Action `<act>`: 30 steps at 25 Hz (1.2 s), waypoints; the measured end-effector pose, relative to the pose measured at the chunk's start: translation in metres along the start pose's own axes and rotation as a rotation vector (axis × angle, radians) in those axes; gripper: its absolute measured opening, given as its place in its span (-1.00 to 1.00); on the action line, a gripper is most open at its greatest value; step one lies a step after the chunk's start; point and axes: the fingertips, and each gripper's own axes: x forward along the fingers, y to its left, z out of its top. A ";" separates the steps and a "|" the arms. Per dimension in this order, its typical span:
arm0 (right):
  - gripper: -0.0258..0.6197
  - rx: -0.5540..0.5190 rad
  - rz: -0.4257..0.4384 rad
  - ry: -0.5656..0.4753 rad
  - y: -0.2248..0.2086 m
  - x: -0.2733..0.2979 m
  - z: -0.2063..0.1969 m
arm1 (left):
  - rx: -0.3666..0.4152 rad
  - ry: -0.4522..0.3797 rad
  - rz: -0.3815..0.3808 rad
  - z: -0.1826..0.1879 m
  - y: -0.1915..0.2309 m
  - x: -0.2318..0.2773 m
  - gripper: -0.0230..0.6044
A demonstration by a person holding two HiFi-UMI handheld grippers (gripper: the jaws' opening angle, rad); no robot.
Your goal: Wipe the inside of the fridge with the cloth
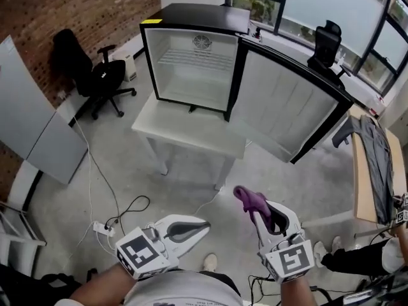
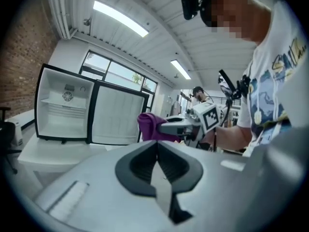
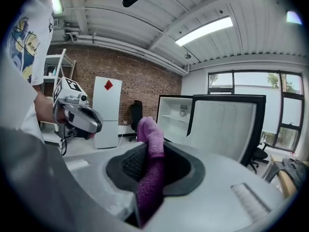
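A small black fridge [image 1: 191, 56] stands on a white table [image 1: 185, 132], its door [image 1: 287, 107] swung open to the right and its white inside bare. My right gripper [image 1: 260, 210] is shut on a purple cloth [image 1: 252, 201], held low and well short of the fridge. The cloth [image 3: 150, 163] fills the jaws in the right gripper view, and shows as a purple wad [image 2: 150, 124] in the left gripper view. My left gripper [image 1: 203, 224] is shut with nothing in it, beside the right one. The fridge [image 2: 67, 105] and fridge [image 3: 178, 115] lie ahead in both gripper views.
A black office chair [image 1: 89, 72] stands left of the table by a brick wall. A white panel [image 1: 32, 120] leans at far left. Cables and a power strip [image 1: 102, 228] lie on the concrete floor. A wooden bench [image 1: 373, 171] with dark cloth is at right.
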 end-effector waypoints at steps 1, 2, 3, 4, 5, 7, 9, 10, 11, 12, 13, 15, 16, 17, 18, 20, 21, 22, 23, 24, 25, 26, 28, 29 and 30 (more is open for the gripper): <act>-0.69 -0.007 0.010 0.000 -0.004 0.008 -0.001 | -0.007 -0.001 0.015 0.002 0.004 0.000 -0.91; -0.69 -0.010 0.015 0.000 -0.008 0.017 0.001 | -0.011 -0.002 0.029 0.005 0.010 -0.001 -0.91; -0.69 -0.009 0.017 -0.002 -0.011 0.027 0.003 | -0.009 -0.002 0.041 0.006 0.018 -0.003 -0.91; -0.69 -0.005 0.018 -0.007 -0.013 0.038 0.007 | -0.004 0.000 0.051 0.006 0.027 -0.005 -0.91; -0.69 -0.002 0.021 -0.012 -0.013 0.049 0.011 | -0.003 0.002 0.057 0.006 0.037 -0.007 -0.91; -0.69 -0.008 0.024 -0.015 -0.012 0.073 0.019 | -0.016 0.000 0.059 0.004 0.057 -0.013 -0.91; -0.69 -0.011 0.009 -0.006 -0.012 0.097 0.027 | -0.024 -0.012 0.058 0.005 0.082 -0.021 -0.91; -0.69 -0.006 -0.009 -0.001 -0.014 0.109 0.032 | -0.023 -0.017 0.050 0.009 0.095 -0.025 -0.91; -0.69 -0.001 -0.028 0.007 -0.017 0.122 0.038 | -0.022 -0.021 0.039 0.014 0.108 -0.029 -0.91; -0.69 0.000 -0.047 0.015 -0.020 0.136 0.044 | -0.018 -0.025 0.027 0.019 0.122 -0.034 -0.91; -0.69 -0.003 -0.065 0.022 -0.023 0.149 0.050 | -0.012 -0.029 0.017 0.023 0.136 -0.039 -0.91; -0.69 0.004 -0.107 0.034 -0.030 0.175 0.063 | -0.002 -0.034 -0.003 0.030 0.164 -0.051 -0.91; -0.69 0.012 -0.128 0.037 -0.033 0.188 0.069 | 0.003 -0.037 -0.011 0.035 0.176 -0.057 -0.91; -0.69 0.019 -0.148 0.039 -0.036 0.201 0.075 | 0.010 -0.038 -0.017 0.040 0.187 -0.065 -0.91; -0.69 0.023 -0.169 0.037 -0.039 0.214 0.082 | 0.022 -0.037 -0.021 0.043 0.199 -0.073 -0.91; -0.69 0.031 -0.216 0.022 -0.045 0.239 0.098 | 0.046 -0.026 -0.029 0.045 0.224 -0.088 -0.91; -0.69 0.038 -0.241 0.009 -0.047 0.251 0.106 | 0.048 -0.019 -0.033 0.047 0.235 -0.094 -0.91; -0.69 0.049 -0.266 -0.007 -0.050 0.262 0.113 | 0.045 -0.015 -0.039 0.051 0.245 -0.100 -0.91; -0.69 0.060 -0.290 -0.025 -0.054 0.274 0.121 | 0.039 -0.015 -0.044 0.054 0.254 -0.104 -0.91; -0.69 0.071 -0.312 -0.044 -0.058 0.284 0.127 | 0.031 -0.020 -0.045 0.059 0.262 -0.107 -0.91; -0.69 0.080 -0.334 -0.064 -0.064 0.295 0.134 | 0.023 -0.029 -0.047 0.063 0.268 -0.109 -0.91; -0.69 0.089 -0.356 -0.083 -0.071 0.307 0.140 | 0.018 -0.037 -0.051 0.067 0.273 -0.109 -0.91; -0.69 0.107 -0.405 -0.120 -0.090 0.329 0.150 | 0.009 -0.048 -0.064 0.073 0.282 -0.108 -0.91; -0.69 0.119 -0.430 -0.135 -0.101 0.341 0.154 | 0.007 -0.050 -0.072 0.076 0.286 -0.107 -0.91; -0.69 0.132 -0.451 -0.148 -0.112 0.352 0.157 | 0.007 -0.050 -0.077 0.078 0.290 -0.105 -0.91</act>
